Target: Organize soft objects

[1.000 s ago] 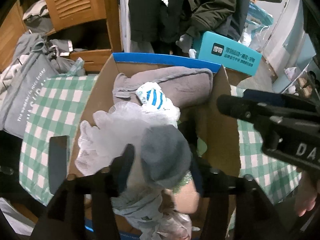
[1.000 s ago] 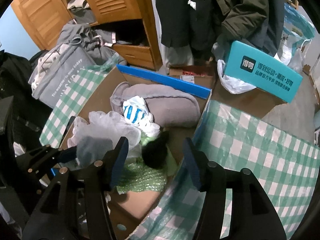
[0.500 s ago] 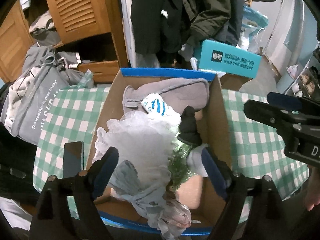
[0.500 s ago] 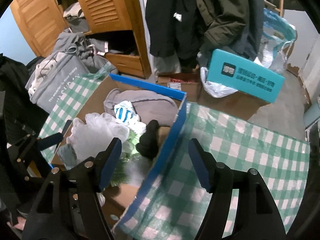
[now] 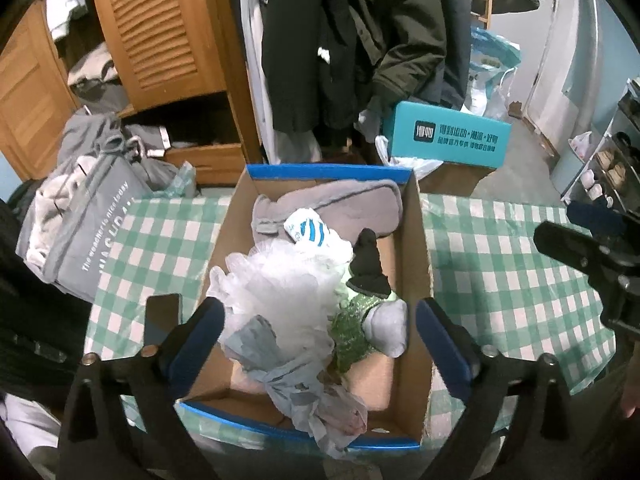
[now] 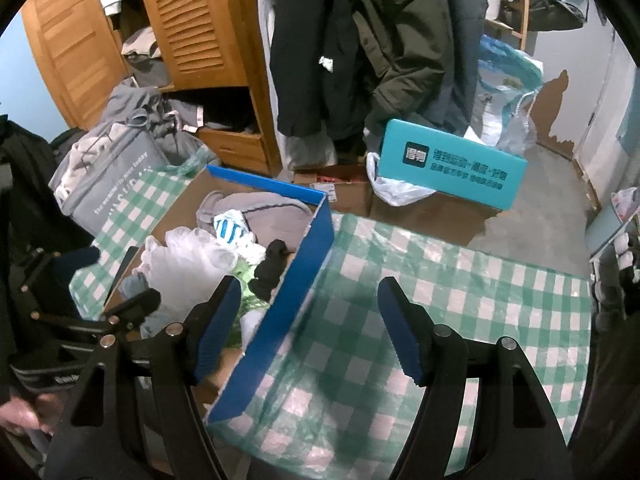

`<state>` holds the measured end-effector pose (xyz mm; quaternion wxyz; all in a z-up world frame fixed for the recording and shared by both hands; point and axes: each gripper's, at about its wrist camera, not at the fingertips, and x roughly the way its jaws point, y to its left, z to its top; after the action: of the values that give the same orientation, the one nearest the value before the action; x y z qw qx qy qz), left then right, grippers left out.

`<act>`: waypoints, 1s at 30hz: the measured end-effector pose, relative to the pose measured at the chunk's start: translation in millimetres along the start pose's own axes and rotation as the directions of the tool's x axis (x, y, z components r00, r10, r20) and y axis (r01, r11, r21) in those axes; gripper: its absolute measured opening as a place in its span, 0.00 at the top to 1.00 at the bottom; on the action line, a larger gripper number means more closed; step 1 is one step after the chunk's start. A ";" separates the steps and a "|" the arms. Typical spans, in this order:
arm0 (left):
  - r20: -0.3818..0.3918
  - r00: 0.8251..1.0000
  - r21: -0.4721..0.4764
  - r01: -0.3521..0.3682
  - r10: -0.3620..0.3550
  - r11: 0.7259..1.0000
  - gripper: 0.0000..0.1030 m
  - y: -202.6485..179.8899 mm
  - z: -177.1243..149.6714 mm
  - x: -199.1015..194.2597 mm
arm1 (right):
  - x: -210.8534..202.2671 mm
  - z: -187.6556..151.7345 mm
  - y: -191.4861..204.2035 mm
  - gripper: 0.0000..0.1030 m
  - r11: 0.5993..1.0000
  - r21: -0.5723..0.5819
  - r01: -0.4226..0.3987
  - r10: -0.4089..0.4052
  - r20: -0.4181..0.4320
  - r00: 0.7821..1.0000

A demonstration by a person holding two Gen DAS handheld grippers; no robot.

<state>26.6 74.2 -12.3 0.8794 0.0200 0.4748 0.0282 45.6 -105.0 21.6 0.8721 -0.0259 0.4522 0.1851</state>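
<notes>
A cardboard box with blue edges (image 5: 422, 264) (image 6: 304, 276) sits on the green checked tablecloth (image 6: 440, 304). In it lie a grey folded cloth (image 5: 340, 204), a blue-striped white item (image 5: 310, 232), a white mesh puff (image 5: 280, 292), a black sock (image 5: 368, 264) (image 6: 272, 268), a grey sock (image 5: 388, 328), a green sparkly piece (image 5: 352, 332) and crumpled plastic (image 5: 316, 396). My left gripper (image 5: 316, 344) is open and empty above the box's near end. My right gripper (image 6: 310, 328) is open and empty over the box's right wall and the cloth.
A grey tote bag (image 5: 88, 216) lies at the table's left. A teal box (image 5: 448, 140) on cartons stands behind. A wooden wardrobe (image 5: 160, 40) and hanging dark coats (image 5: 352, 40) fill the back. A dark phone-like slab (image 5: 162, 316) lies left of the box.
My left gripper opened and let the grey sock drop into the box, then pulled back and up. My right gripper drew back to the right, away from the black sock.
</notes>
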 end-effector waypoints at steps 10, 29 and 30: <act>0.018 1.000 0.042 -0.023 0.022 0.999 0.01 -19.4 0.6 -10.5 | -19.4 -12.3 -18.6 0.31 0.999 0.014 0.031 -0.031 0.043 0.999; 0.007 0.998 0.070 -0.061 0.061 0.996 0.01 -32.0 1.2 -3.2 | -18.4 -16.7 -41.0 0.31 0.998 0.044 0.052 -0.054 0.043 0.998; 0.007 0.998 0.071 -0.059 0.059 0.996 0.01 -32.2 1.0 -3.2 | -18.7 -16.4 -40.5 0.31 0.997 0.049 0.053 -0.055 0.044 0.998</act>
<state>26.7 41.9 -11.1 0.8782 0.0651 0.4724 0.0372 37.1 -151.8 22.0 0.8873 -0.0132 0.4355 0.1514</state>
